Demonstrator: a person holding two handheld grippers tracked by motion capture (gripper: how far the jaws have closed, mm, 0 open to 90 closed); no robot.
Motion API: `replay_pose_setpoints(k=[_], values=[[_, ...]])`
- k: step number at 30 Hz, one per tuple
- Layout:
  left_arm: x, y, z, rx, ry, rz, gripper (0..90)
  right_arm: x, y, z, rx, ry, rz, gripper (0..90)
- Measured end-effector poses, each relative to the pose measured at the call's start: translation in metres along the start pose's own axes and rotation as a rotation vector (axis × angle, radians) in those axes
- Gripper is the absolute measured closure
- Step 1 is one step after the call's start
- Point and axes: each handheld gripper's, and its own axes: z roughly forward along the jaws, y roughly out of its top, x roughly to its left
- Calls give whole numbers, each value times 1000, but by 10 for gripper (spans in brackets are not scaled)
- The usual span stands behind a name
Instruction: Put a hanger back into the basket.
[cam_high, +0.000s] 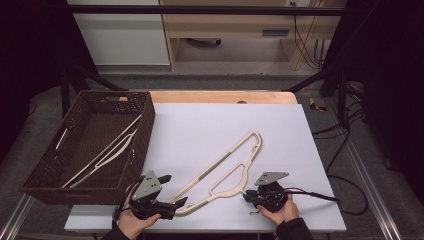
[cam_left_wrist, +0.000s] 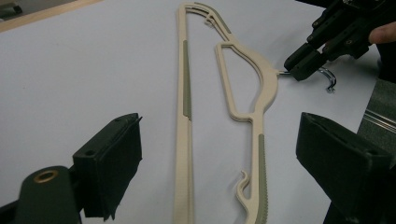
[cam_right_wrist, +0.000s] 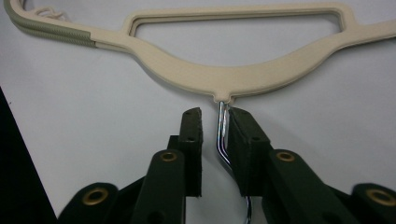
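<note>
The right tool (cam_right_wrist: 215, 140) is nearly closed around the hanger's (cam_right_wrist: 224, 74) metal hook (cam_right_wrist: 223, 135), one pad touching, not yet clamped. The left tool (cam_left_wrist: 219, 158) gapes, empty, straddling the hanger's end. Next: finish the pinch, then lift toward the basket (cam_high: 35, 185).

place: lab-style recording station | surface: white sheet (cam_high: 210, 125) over a pale wooden tabletop (cam_high: 220, 96) | frame: black metal bars (cam_high: 200, 10) around the table | floor: grey, with loose black cables (cam_high: 345, 135) | background: light wooden desk (cam_high: 240, 25), white cabinet panel (cam_high: 120, 40)
</note>
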Motion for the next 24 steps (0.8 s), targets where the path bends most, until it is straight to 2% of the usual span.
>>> replay_pose_setpoints(k=[4,14,15,20,23,24], values=[[0,0,1,8,1,-1,139,0,1,1,5,-18,-6,835],[-2,-1,4,21,-5,-1,143,1,2,1,9,-35,-14,877],[-2,-1,5,23,-5,0,144,1,2,1,6,-30,-22,882],[-3,-1,7,35,-18,-4,153,0,5,-4,-9,-5,17,887],[-5,-1,9,41,-27,2,161,-2,7,-6,-11,-3,10,889],[-6,-1,12,45,-32,5,162,-3,9,-8,-20,5,25,890]])
